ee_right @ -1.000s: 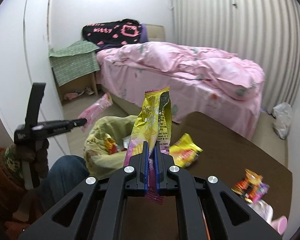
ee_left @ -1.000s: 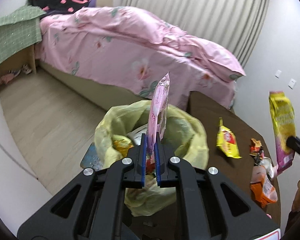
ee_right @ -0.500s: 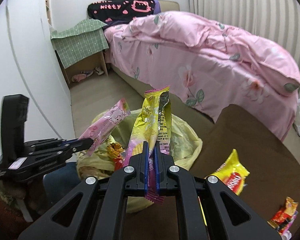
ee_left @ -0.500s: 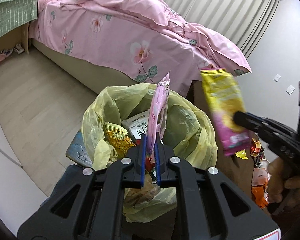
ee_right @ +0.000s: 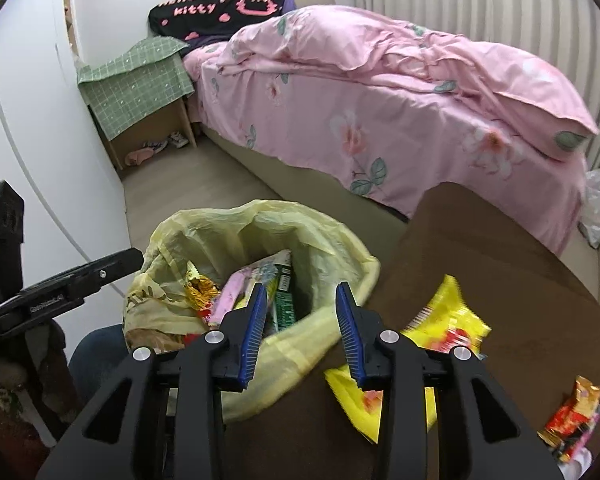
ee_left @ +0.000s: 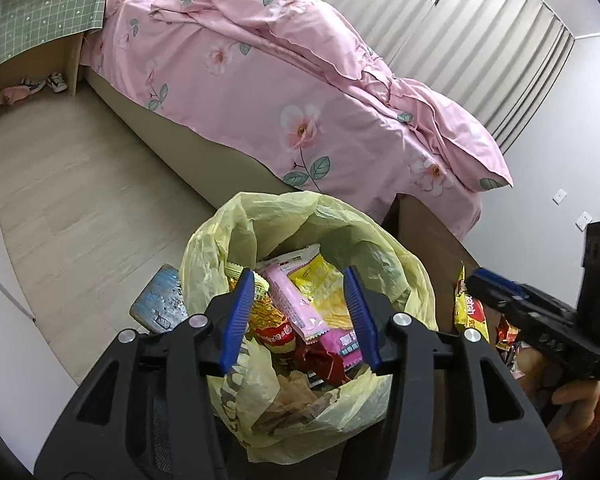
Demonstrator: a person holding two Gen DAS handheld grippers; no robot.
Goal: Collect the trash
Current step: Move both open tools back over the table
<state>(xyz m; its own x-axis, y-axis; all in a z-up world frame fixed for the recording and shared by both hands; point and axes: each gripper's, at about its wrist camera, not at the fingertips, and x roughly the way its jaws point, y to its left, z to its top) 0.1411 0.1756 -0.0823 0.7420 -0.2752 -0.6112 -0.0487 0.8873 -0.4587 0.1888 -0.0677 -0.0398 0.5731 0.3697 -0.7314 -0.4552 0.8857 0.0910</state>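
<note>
The yellow trash bag [ee_left: 404, 276] holds a pink wrapper [ee_left: 296, 304] and snack packets – both grippers [ee_left: 300, 316] [ee_right: 302, 330] just opened, empty, above its floppy rim.

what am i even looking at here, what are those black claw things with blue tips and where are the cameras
They are hand-held grabbers: a person holds one in each hand, each with a fisheye camera looking along its fingers. The left view shows the left gripper over a yellow trash bag; the right view shows the right gripper beside it. Both have just been opening, with nothing between the fingers. A pink wrapper lies in the bag among other wrappers. A yellow snack packet and more wrappers still lie on the brown table.
</note>
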